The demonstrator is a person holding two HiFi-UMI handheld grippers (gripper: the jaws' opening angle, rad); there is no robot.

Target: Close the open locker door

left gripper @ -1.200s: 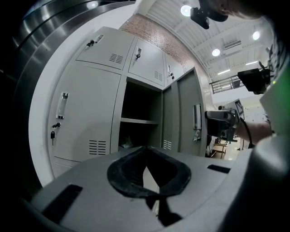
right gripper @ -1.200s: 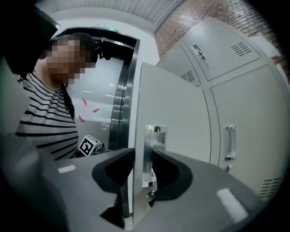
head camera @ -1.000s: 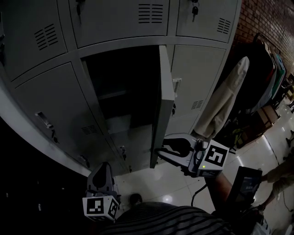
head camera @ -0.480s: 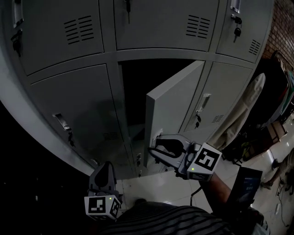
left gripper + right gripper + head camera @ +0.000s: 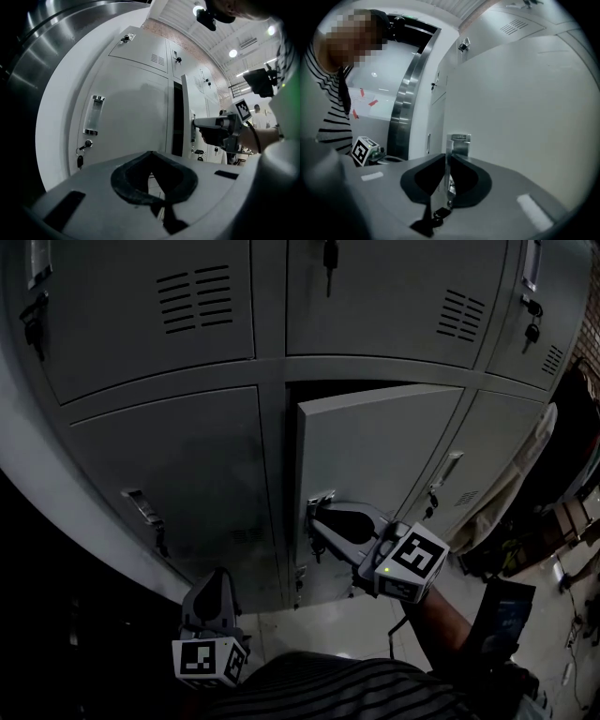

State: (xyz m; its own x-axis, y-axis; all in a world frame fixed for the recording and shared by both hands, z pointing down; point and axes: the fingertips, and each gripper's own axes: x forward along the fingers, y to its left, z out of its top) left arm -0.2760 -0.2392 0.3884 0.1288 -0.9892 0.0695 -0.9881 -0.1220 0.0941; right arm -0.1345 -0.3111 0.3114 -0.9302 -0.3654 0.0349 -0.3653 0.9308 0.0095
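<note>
The grey locker door stands slightly ajar, with a dark gap along its top and left edge. Its metal handle sits at the door's left edge. My right gripper is at that handle, its jaws closing. In the right gripper view the thin handle plate stands between the two pads of the right gripper, which press on it. My left gripper hangs low by the floor, away from the door, and is shut on nothing. The left gripper view shows the door edge and the right gripper from the side.
Shut lockers surround the door, some with keys in their locks. A pale coat hangs at the right beside a dark screen. A steel column stands left of the lockers. Glossy floor tiles lie below.
The door has swung from wide open to nearly shut. My right gripper has travelled left with the door's edge and its jaws have narrowed. The left gripper has stayed put.
</note>
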